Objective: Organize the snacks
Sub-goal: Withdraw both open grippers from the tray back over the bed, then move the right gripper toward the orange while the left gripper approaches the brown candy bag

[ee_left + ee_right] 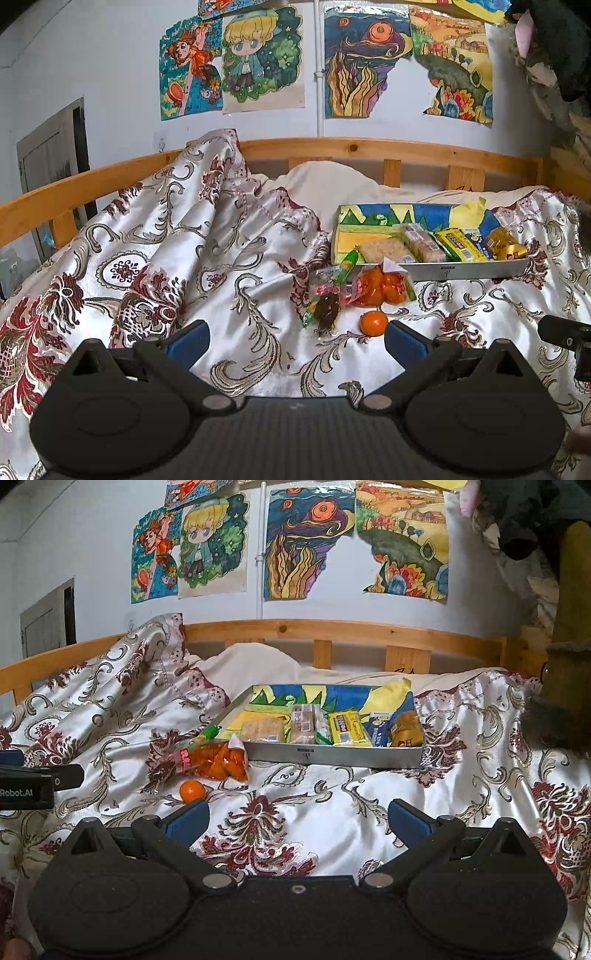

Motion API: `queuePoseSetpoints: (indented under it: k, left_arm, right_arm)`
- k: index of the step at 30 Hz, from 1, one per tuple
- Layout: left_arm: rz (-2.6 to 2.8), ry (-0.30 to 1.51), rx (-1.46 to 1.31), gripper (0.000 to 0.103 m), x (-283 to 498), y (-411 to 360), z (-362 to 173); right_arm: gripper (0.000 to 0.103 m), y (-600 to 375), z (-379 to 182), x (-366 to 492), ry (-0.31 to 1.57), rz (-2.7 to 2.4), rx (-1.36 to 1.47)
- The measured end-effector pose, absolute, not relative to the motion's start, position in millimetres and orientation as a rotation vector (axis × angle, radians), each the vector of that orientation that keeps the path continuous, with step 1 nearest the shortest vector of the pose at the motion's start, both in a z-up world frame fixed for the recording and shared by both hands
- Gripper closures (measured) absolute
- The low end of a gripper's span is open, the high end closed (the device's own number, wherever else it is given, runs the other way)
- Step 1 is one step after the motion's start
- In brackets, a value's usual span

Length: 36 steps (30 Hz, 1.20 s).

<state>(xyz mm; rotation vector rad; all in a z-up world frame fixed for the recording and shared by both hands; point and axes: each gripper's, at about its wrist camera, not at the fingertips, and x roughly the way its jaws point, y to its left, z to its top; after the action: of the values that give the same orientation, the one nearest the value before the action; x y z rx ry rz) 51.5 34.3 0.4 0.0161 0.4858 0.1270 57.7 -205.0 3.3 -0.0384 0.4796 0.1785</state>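
Looking through the left wrist camera, the left gripper (297, 341) hung over the patterned bedspread (155, 258) with its blue pads wide apart and nothing between them. A loose orange (373, 322) sat just ahead of its right pad, and beyond that lay a bag of oranges (384, 286) and a heap of small wrapped sweets (325, 295), all outside the metal tray (476, 268). Inside the tray several packets stood in a row, a yellow packet (461, 244) and a gold packet (504, 246) among them. The orange looked likely to roll on the slick, creased cloth if one pad nudged it before the other. The bag, slack and full, could sag or slip from a pinch on its edge. No print on the wrappers was legible here.

From the right wrist camera, the right gripper (297, 821) was likewise spread open and empty above the bedspread, with the tray (332, 755) well ahead. The tray rested on soft bedding, so a packet pushed in hard might tilt it or shove it back. The orange (192, 790) and the bag (218, 762) lay off to the left, near the body of the other gripper, where "Robot.AI" could be read on a label (16, 793). The red label on the bag and the yellow packet (349, 729) carried print too small to make out.
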Motion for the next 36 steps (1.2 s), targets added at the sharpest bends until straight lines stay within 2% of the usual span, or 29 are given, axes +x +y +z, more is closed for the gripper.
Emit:
queuePoseSetpoints:
  k: [21, 36]
  left_arm:
    - [0.14, 0.525, 0.007, 0.0, 56.9, 37.5, -2.0]
    - [0.155, 0.596, 0.004, 0.0, 69.0, 26.8, 21.2]
  right_arm:
    - [0.001, -197.3, -5.4, 62.1, 0.529, 0.222, -0.057]
    - [0.001, -199.1, 9.0, 58.6, 0.503, 0.274, -0.036]
